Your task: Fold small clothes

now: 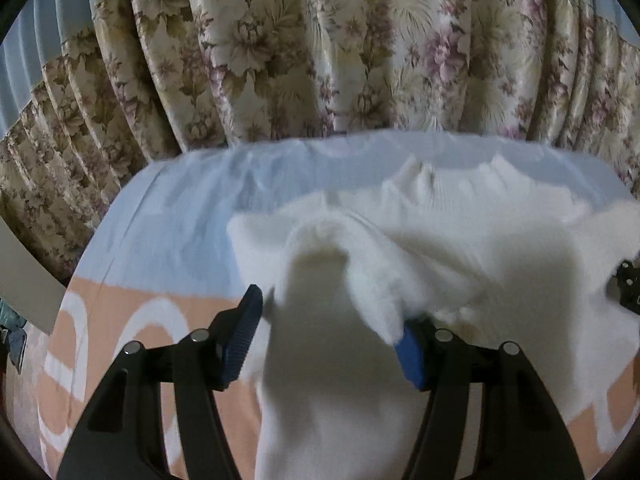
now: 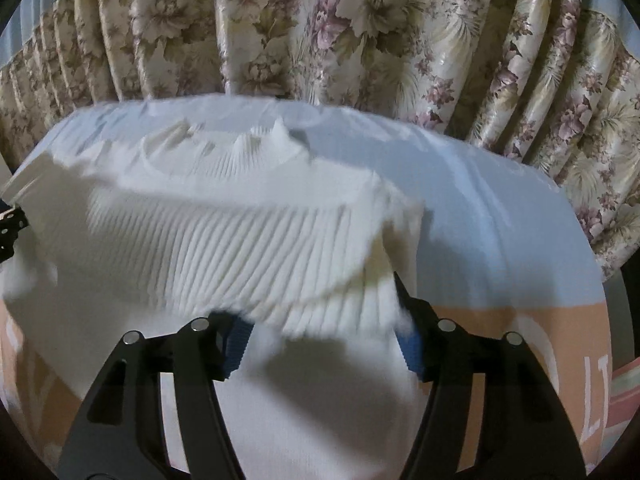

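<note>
A white ribbed knit garment (image 1: 460, 236) lies spread on a bed. In the left wrist view my left gripper (image 1: 328, 320) is open, its blue pads (image 1: 240, 344) wide apart, and a raised fold of the garment's left edge sits between them, draping over the right pad. In the right wrist view my right gripper (image 2: 320, 320) is open too, with the garment's (image 2: 240, 248) ribbed right edge lying across the gap and covering both fingertips. The right gripper's black body shows at the right edge of the left wrist view (image 1: 626, 284).
The bed cover is pale blue (image 1: 192, 208) at the far side and peach with white letters (image 1: 152, 320) at the near side. A floral curtain (image 1: 320, 48) hangs right behind the bed. A white bar (image 1: 24, 276) crosses the left edge.
</note>
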{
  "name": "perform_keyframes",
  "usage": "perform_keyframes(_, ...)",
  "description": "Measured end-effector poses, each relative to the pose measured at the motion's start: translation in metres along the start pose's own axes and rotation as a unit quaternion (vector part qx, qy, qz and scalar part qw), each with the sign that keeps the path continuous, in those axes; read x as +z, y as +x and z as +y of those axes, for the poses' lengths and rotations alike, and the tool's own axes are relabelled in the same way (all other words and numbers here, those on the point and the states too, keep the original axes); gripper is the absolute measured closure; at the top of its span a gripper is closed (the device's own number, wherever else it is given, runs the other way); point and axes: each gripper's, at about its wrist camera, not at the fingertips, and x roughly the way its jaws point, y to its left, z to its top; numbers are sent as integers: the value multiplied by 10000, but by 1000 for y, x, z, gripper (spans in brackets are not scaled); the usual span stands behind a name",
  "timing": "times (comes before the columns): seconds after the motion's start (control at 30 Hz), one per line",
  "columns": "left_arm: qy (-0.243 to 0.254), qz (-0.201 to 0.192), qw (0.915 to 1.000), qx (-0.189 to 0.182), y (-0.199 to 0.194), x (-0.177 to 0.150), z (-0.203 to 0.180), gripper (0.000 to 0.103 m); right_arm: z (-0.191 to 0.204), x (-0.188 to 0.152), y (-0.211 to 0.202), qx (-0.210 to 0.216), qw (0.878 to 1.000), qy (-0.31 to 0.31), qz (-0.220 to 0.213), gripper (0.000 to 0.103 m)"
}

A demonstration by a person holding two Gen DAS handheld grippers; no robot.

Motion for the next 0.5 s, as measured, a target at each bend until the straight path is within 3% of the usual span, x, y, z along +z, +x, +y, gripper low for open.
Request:
perform_keyframes(0.1,-288,-94,9994,-135,8,23,6,41,-6,23,5,147,9996,226,-130,38)
perform_keyframes(0.23,-310,-190,9987,357,27,48,17,41,-16,41,15,-39,9989,403,-242,38)
perform_keyframes(0.5,-364,-52,9983,461,41,32,37,41,-46,30,23,-22,9972,743,-100,37)
